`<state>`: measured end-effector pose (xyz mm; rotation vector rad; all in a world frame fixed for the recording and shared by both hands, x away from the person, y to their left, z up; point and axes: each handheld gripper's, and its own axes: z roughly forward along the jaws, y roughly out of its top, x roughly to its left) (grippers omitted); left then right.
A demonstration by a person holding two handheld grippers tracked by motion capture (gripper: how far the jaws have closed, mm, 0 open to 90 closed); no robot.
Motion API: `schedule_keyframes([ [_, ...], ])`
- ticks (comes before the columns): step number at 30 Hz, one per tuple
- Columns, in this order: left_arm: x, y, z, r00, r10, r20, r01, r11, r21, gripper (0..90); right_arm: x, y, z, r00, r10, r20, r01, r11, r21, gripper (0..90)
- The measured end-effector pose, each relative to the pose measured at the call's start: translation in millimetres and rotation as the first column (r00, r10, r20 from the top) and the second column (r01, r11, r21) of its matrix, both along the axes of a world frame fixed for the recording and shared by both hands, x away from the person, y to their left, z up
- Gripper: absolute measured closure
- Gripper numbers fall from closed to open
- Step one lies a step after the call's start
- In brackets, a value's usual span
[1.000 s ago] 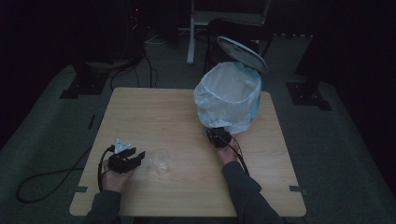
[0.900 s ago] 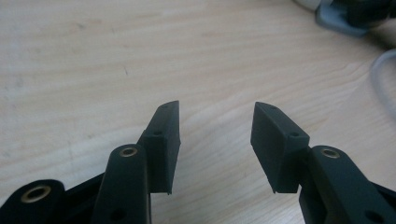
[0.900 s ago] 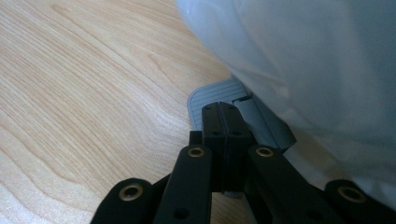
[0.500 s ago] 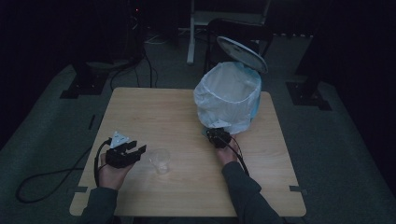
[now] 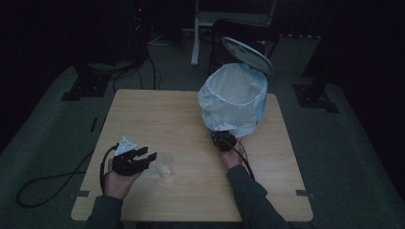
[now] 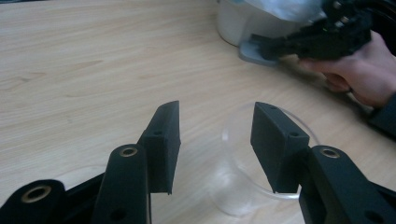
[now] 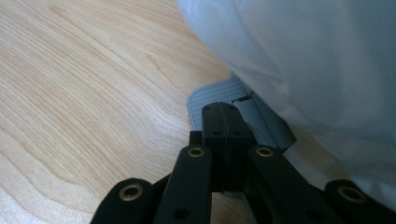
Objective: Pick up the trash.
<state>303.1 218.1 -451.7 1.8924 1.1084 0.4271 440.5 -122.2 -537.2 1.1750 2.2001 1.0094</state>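
clear cup (image 6: 261,163) just ahead of released left tongs (image 6: 215,140), wide apart; right tongs (image 7: 226,122) clenched empty on bin pedal (image 7: 219,95)

cup (image 5: 164,165) on table (image 5: 157,114), bin (image 5: 235,100) behind, to the right

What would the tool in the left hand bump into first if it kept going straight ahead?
Most likely the clear plastic cup. The left tool is open and the cup stands just beyond its tips, a little toward one side. How near it is, is hard to tell. Farther on is the bin.
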Motion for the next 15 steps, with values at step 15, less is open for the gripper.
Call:
schedule_keyframes([
  [15,-5.9,-3.8,-14.7,0.9965,-0.029,-0.079,0.031,0.9991,0.030,54.2,0.7,-0.9,0.3,1.0000,0.002,-0.008,-0.002,1.000,0.006,90.0],
])
